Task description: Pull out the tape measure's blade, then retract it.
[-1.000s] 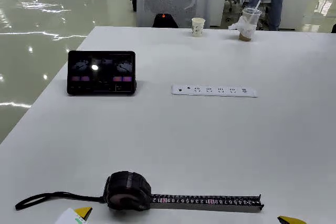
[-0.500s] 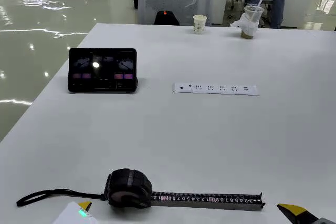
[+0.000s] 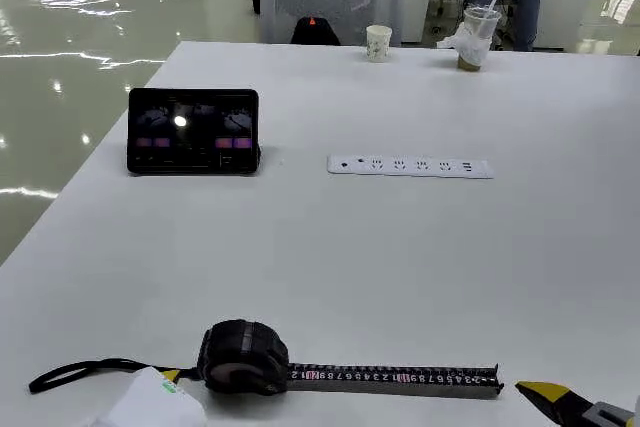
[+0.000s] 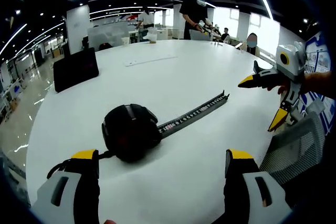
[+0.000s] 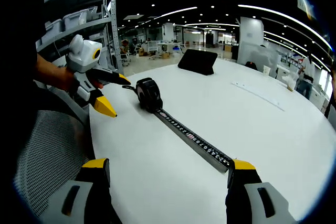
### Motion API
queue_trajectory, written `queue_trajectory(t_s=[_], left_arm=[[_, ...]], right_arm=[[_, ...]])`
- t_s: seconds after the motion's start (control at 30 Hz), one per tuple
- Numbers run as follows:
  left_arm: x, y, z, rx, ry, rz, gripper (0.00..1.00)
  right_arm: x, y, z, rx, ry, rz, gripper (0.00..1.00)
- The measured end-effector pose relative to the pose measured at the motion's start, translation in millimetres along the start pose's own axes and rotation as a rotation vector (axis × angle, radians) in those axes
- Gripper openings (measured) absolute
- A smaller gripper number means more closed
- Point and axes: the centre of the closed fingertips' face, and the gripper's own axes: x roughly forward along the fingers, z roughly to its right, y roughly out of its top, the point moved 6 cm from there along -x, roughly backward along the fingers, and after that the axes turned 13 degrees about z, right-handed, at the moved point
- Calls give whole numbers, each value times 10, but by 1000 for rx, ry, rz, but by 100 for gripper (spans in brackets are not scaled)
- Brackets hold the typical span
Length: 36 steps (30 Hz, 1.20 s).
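Tape measure (image 3: 243,357) lies at near edge of white table (image 3: 400,247), blade (image 3: 395,380) drawn out flat to the right, strap (image 3: 80,375) trailing left; left gripper (image 4: 161,157) close by its left end, right gripper (image 5: 169,165) by the blade tip, both spread wide, gripping nothing.

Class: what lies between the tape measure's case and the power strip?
In the head view, the table between tape measure and power strip is bare.

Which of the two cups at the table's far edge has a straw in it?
The clear plastic cup, standing to the right of the small white paper cup, which has no straw.
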Motion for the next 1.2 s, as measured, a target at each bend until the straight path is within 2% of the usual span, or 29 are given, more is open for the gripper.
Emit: queue_trajectory(t_s=[0.47, 1.07, 1.2], left_arm=[[147, 10, -54, -9, 11, -6, 99], [292, -43, -240, -90, 84, -18, 94], [320, -51, -276, -92, 94, -22, 92]], right_arm=[[22, -64, 173, -48, 57, -39, 88], [83, -145, 408, -126, 135, -106, 79], [118, -159, 464, -141, 147, -114, 77]])
